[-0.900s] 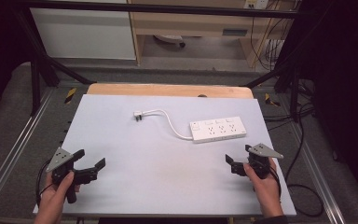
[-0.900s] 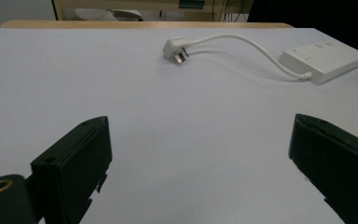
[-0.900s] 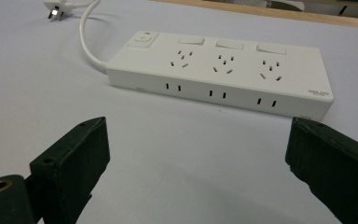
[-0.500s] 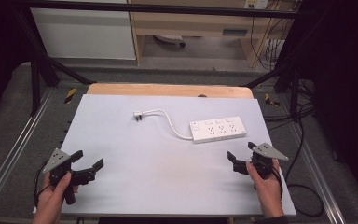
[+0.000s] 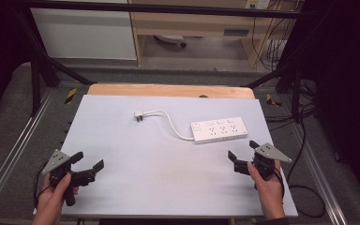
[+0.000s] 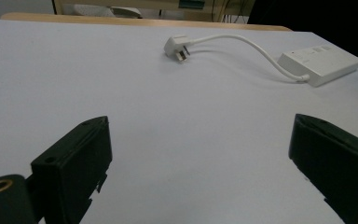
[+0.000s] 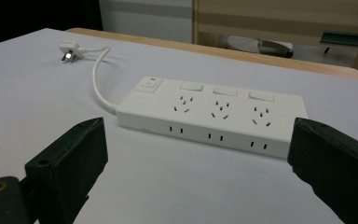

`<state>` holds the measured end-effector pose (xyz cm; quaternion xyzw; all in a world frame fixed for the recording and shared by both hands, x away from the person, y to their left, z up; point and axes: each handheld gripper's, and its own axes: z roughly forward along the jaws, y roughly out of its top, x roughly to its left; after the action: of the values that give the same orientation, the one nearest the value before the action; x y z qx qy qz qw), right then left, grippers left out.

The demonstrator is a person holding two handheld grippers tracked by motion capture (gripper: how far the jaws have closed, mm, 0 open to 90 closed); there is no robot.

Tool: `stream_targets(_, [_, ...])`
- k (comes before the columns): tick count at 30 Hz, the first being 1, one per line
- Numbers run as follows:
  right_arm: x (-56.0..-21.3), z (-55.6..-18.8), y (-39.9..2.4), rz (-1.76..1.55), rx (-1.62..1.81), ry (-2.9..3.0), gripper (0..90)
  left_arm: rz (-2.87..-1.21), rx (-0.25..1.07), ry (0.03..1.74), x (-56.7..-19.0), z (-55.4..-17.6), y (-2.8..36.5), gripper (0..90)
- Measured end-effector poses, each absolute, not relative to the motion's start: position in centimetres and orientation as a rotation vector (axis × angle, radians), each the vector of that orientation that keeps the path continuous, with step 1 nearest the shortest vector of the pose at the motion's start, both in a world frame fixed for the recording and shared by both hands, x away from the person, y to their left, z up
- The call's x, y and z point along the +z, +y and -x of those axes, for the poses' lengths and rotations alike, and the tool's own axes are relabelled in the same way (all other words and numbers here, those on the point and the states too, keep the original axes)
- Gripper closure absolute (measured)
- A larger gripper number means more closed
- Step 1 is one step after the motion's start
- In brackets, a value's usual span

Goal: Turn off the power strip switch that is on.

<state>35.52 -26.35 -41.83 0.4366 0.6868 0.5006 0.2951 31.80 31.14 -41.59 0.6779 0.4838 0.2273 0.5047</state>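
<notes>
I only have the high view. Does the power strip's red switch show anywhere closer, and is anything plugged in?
Observer: In the right gripper view the power strip shows a red-marked switch at its cord end; all sockets are empty.
Operator: And the plug?
Observer: The left gripper view shows the plug lying on the table, its prongs bare.
Operator: Are the jaws open?
Observer: Yes. The left gripper and right gripper both stand wide open, holding nothing.
</notes>
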Motion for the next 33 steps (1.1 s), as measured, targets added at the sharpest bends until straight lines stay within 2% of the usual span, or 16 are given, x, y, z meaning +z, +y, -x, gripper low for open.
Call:
stream_targets(14, [-40.9,-35.5,-25.2,-1.128,1.339,1.84,3.4,-1.64,0.543,1.171,-41.7,-31.9,31.1,5.8])
stream_targets(17, [-40.8,-35.7,-24.9,-1.113,1.343,1.842,4.0,-1.604,0.499,1.185,-41.8,-31.9,31.3,5.3])
stream_targets(33, [-38.8,-39.1,-23.6,-1.153,1.352,1.872,4.4,-1.603,0.529,1.201,-41.8,-31.9,31.6,5.1])
